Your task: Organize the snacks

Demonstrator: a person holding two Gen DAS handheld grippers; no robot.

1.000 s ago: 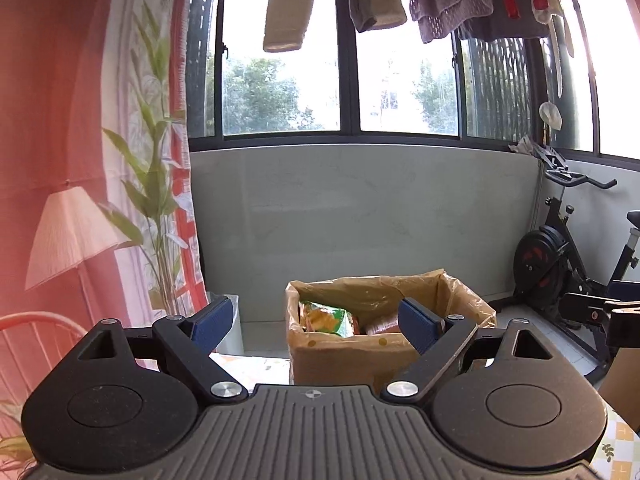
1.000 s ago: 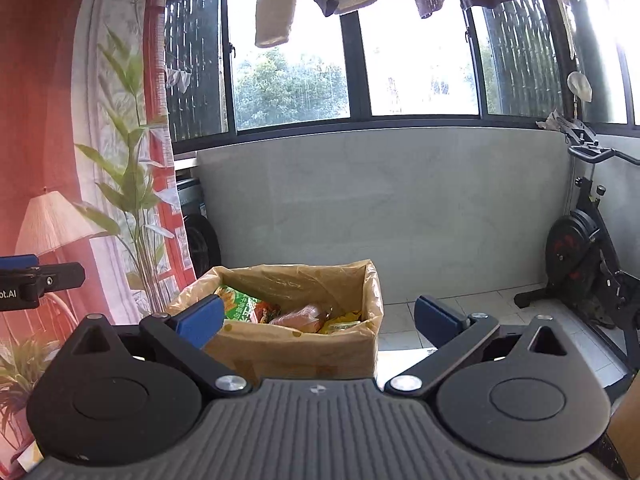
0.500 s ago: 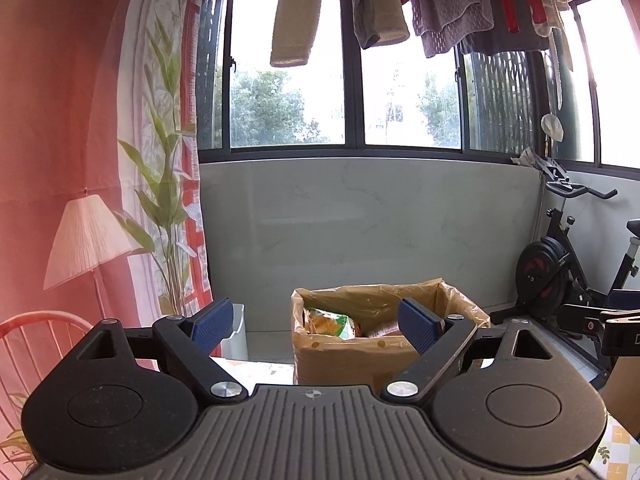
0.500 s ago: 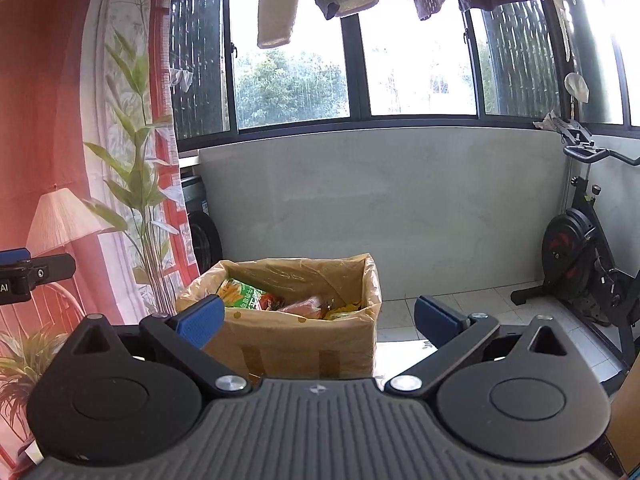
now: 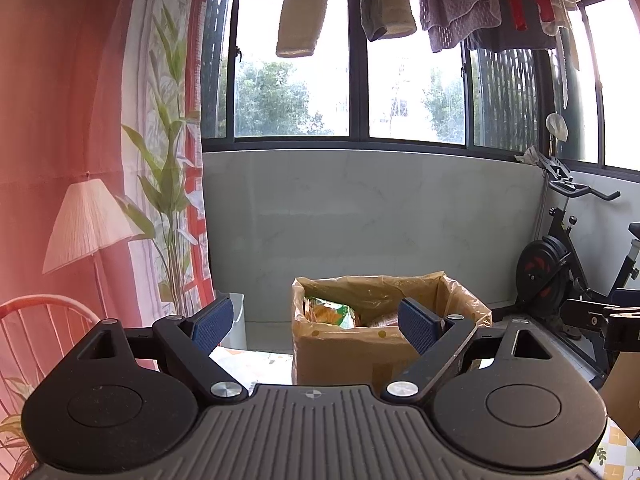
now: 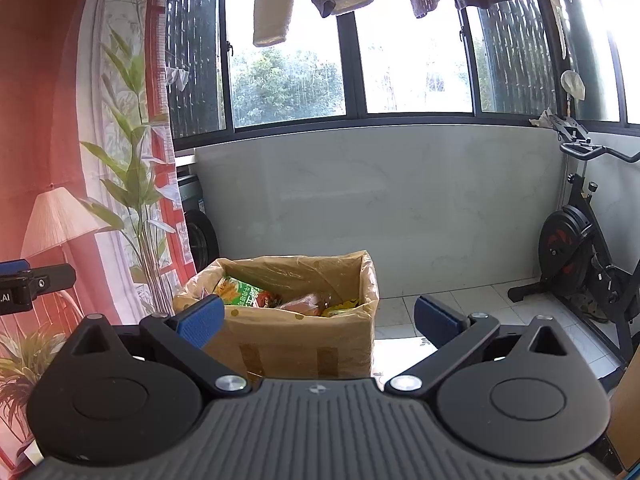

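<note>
Daylit windows (image 5: 416,92) above grey wall (image 5: 380,208), exercise bike (image 6: 580,248) right.

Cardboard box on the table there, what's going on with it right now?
Nothing is being handled yet. The cardboard box, lined with a plastic bag, already holds snack packets, including a green packet. Both handheld tools face it with jaws open and empty: the left tool and the right tool.

brown cardboard box (image 6: 296,344), green snack packet (image 6: 240,292)
</note>
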